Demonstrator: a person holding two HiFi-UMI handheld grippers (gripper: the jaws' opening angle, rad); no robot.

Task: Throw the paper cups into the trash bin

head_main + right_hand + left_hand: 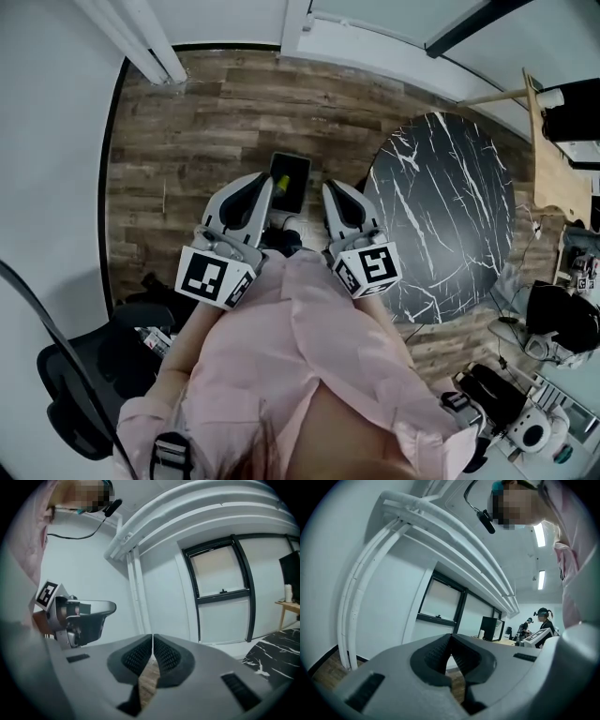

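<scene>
Both grippers are held close to my body and point out over the wood floor. The left gripper [266, 180] is shut with nothing between its jaws; its ribbed pads [436, 654] meet in the left gripper view, which looks up at a wall and windows. My right gripper [330, 188] is shut and empty too, its pads [166, 656] touching. A dark rectangular bin [289, 180] with something yellow inside stands on the floor between the two gripper tips. No paper cup shows near the grippers; a small white cup-like thing [288, 592] stands on a far desk.
A round black marble table [441, 216] stands right of me. A black office chair [84, 394] is at lower left, a wooden desk [553, 150] and gear at far right. White pipes [141, 37] run along the wall. People [543, 620] work at desks beyond.
</scene>
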